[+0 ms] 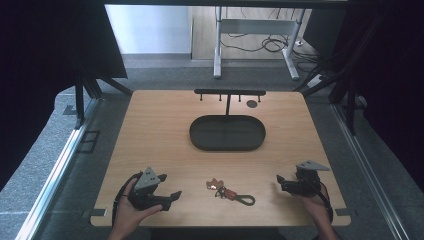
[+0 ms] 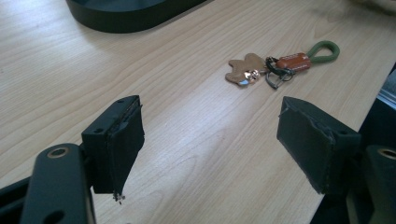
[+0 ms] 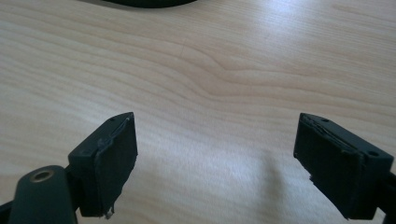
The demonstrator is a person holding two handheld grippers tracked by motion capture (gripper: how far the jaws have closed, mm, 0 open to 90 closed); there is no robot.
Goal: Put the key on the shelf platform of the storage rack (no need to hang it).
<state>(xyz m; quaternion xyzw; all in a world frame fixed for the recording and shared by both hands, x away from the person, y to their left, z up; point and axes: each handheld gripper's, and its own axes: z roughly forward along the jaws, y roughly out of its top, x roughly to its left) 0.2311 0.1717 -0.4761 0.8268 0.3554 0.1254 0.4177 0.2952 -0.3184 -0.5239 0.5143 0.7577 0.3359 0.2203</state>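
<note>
High view: wooden desk, light grain. Dark oval tray sits at centre, toward the far side. Just behind it a black T-shaped rack with small pegs under its bar; a small dark disc lies beside the rack's right end. Near the front edge, between the two hands, lies a keychain: brown bear-shaped tag, orange-brown barrel, green loop at its right end. Left tool held in the left hand at the front left, jaws spread, pointing toward the keychain and apart from it. Right tool in the right hand at the front right, jaws pointing left.

Left gripper view: left tool with jaws wide apart, nothing between them, only bare desk. Keychain lies ahead and to the right, well clear of both jaws. Edge of the tray at top.

Right gripper view: right tool jaws wide apart, empty, over bare desk. A sliver of the tray at the top edge.
</note>
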